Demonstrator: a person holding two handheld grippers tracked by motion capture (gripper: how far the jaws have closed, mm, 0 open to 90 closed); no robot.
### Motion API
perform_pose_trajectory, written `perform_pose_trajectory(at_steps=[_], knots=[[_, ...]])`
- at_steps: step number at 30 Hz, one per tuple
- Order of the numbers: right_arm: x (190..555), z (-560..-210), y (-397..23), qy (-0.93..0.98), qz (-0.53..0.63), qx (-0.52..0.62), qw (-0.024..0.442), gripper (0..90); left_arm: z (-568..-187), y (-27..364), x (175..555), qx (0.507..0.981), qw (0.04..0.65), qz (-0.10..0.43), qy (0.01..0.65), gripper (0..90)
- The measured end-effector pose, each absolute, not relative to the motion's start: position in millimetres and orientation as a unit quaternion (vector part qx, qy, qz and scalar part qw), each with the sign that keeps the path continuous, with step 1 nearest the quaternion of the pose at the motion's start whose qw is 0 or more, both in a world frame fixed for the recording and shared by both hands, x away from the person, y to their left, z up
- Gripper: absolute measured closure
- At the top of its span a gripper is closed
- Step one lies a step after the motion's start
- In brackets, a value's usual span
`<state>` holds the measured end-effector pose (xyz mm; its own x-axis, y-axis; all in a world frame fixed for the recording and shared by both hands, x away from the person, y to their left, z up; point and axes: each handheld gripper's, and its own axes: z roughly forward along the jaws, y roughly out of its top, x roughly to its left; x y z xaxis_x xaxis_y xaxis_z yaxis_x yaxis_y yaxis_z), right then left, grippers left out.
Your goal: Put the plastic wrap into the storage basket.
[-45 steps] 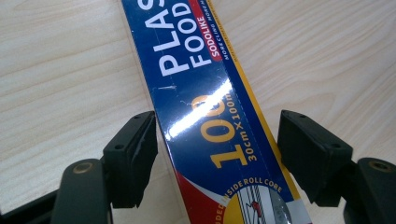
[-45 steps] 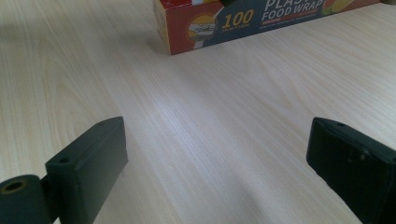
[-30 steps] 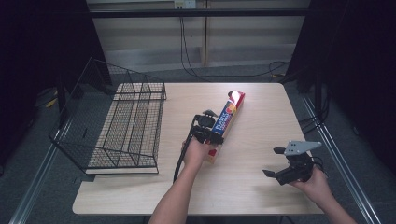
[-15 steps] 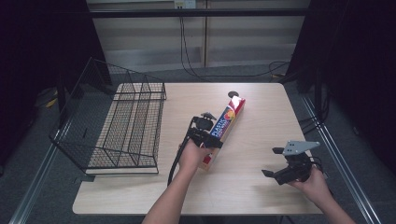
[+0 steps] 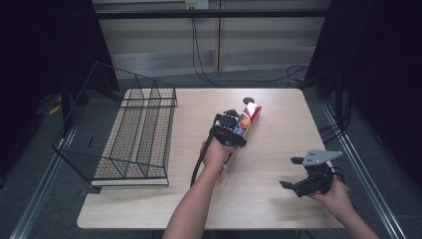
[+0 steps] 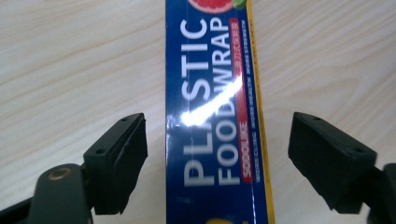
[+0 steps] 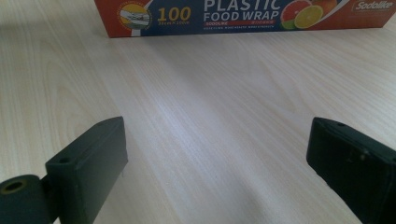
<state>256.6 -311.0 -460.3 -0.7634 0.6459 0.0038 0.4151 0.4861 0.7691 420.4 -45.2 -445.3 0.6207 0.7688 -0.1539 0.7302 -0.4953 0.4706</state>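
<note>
A long blue and red plastic food wrap box (image 5: pixel 251 113) lies flat on the wooden table (image 5: pixel 278 109), pointing away from the person. My left gripper (image 5: pixel 235 119) sits over its middle. In the left gripper view the box (image 6: pixel 212 70) runs between the jaws of the left gripper (image 6: pixel 218 123), with a gap on each side. The jaws have just been opening, and the pads do not press on the box. My right gripper (image 5: pixel 288 172) is held open near the table's front right, nothing between its jaws. The right gripper (image 7: pixel 217 135) faces the box's side (image 7: pixel 243 16) across bare wood.
A black wire rack (image 5: pixel 134 134) stands on the left part of the table, its frame overhanging the left edge. A dark round hole (image 5: pixel 248 100) sits in the tabletop just beyond the box's far end. Cables lie on the floor behind the table.
The left jaws have opened off the box, which now lies free between them. The left hand has shifted slightly forward along the box. The right gripper has stayed put.
</note>
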Motion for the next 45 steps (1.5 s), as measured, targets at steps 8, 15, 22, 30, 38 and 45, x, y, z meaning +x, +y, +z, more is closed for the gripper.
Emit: perform_pose_trajectory(at_steps=[8, 15, 22, 30, 38, 45], knots=[[256.7, -460.5, -311.1, 0.849, 0.4, 0.313, 0.145, 5.0, -447.6, -47.3, 431.2, 0.856, 0.251, 0.034, 0.451, 28.8], [257.1, -460.3, -311.4, 0.848, 0.401, 0.314, 0.145, 5.1, -454.8, -48.5, 436.5, 0.857, 0.238, 0.027, 0.457, 25.1], [256.9, -460.2, -311.7, 0.849, 0.403, 0.312, 0.144, 5.2, -459.4, -53.8, 438.9, 0.853, 0.242, 0.018, 0.462, 33.5], [256.9, -460.4, -312.0, 0.848, 0.403, 0.312, 0.143, 5.2, -456.6, -67.5, 438.8, 0.868, 0.207, 0.041, 0.45, 41.8], [256.6, -460.0, -312.5, 0.847, 0.405, 0.313, 0.141, 5.1, -452.7, -64.6, 440.8, 0.879, 0.18, 0.033, 0.441, 44.6], [257.1, -459.9, -312.9, 0.846, 0.405, 0.314, 0.147, 3.8, -438.9, -53.0, 440.0, 0.882, 0.162, 0.026, 0.443, 44.6]])
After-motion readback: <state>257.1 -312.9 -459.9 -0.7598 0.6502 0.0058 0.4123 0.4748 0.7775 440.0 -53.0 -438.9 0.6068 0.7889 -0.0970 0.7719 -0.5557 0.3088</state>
